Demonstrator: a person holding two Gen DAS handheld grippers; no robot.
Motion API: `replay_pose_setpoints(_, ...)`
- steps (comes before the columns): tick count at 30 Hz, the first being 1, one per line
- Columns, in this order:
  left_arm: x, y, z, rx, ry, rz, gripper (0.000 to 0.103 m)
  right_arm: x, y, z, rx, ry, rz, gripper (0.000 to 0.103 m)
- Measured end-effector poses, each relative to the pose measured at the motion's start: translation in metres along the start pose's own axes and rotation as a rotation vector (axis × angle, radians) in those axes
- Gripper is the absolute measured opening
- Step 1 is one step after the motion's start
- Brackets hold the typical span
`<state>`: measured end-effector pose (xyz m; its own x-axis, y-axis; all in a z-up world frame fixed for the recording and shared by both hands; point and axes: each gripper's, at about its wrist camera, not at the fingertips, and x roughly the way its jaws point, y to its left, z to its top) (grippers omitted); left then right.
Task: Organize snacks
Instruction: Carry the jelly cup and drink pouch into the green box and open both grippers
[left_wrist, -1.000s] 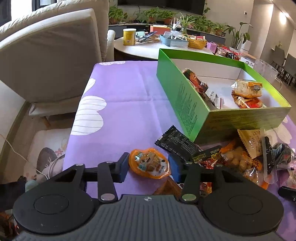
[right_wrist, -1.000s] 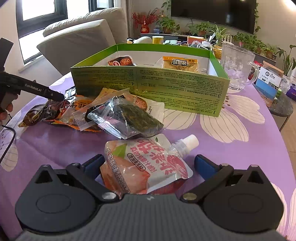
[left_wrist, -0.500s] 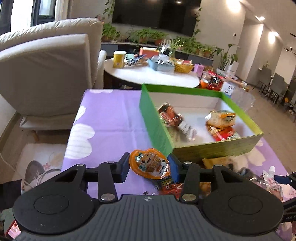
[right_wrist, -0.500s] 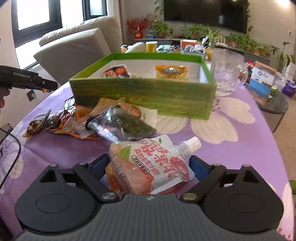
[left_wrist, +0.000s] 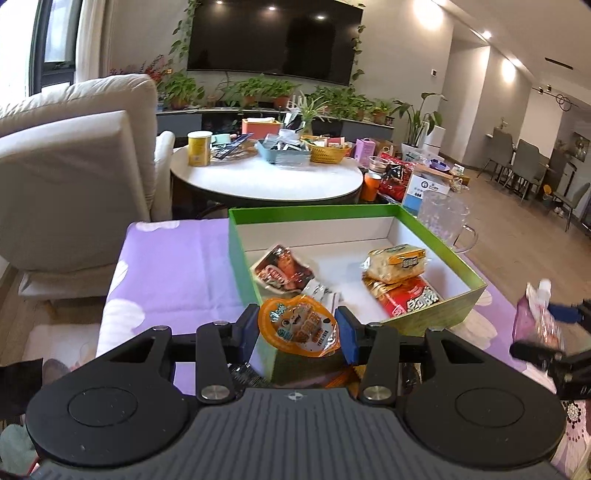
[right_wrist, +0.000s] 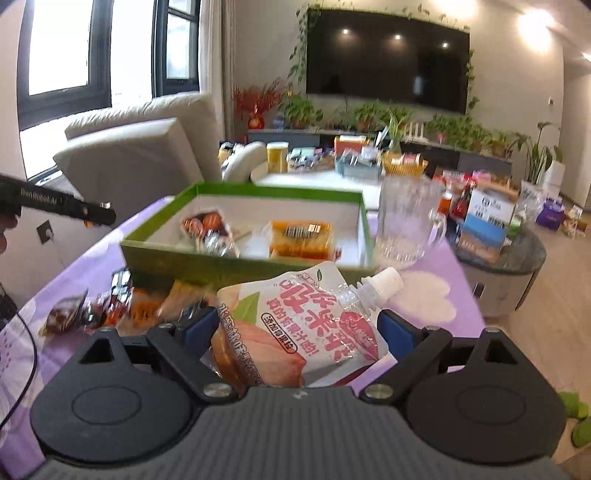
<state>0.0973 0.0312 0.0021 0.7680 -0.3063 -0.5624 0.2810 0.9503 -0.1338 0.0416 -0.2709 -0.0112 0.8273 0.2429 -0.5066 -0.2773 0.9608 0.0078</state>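
green box (left_wrist: 243, 254) white inside, purple tablecloth (left_wrist: 177, 266) with white flowers, orange snack pack (left_wrist: 299, 326), pink-and-white pouch (right_wrist: 306, 325).

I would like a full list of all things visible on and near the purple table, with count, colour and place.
Green cardboard box: one, white inside, open, on the purple flowered tablecloth.
Snack packets inside the box: at least four; dark red, silver, yellow, red.
Loose snack packets: several, blurred, in front of the box.
Clear glass mug: one, right of the box.
White round table: one, behind, cluttered.
Beige sofa: one, left.
Orange jelly cup: one, in the left hand-held gripper.
White-pink spouted drink pouch: one, in the right hand-held gripper.
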Motion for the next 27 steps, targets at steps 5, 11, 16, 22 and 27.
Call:
replay_pose_setpoints(5,0.009,-0.013,0.007,0.032,-0.003,-0.016,0.042,0.007,0.000,0.020,-0.010,-0.054,-0.004,0.052)
replay_pose_setpoints(11,0.021,-0.021,0.017,0.048,-0.006,-0.029,0.042,0.024,0.002,0.042,-0.014,-0.093,0.010,0.052)
replay_pose_setpoints(16,0.033,-0.023,0.025,0.051,0.002,-0.030,0.042,0.041,0.003,0.054,-0.006,-0.101,0.029,0.052)
replay_pose_setpoints(22,0.051,-0.023,0.027,0.044,0.027,-0.024,0.042,0.057,-0.004,0.063,0.032,-0.100,0.047,0.052)
replay_pose_setpoints(27,0.066,-0.021,0.027,0.042,0.052,-0.019,0.042,0.076,-0.014,0.074,0.080,-0.088,0.033,0.052)
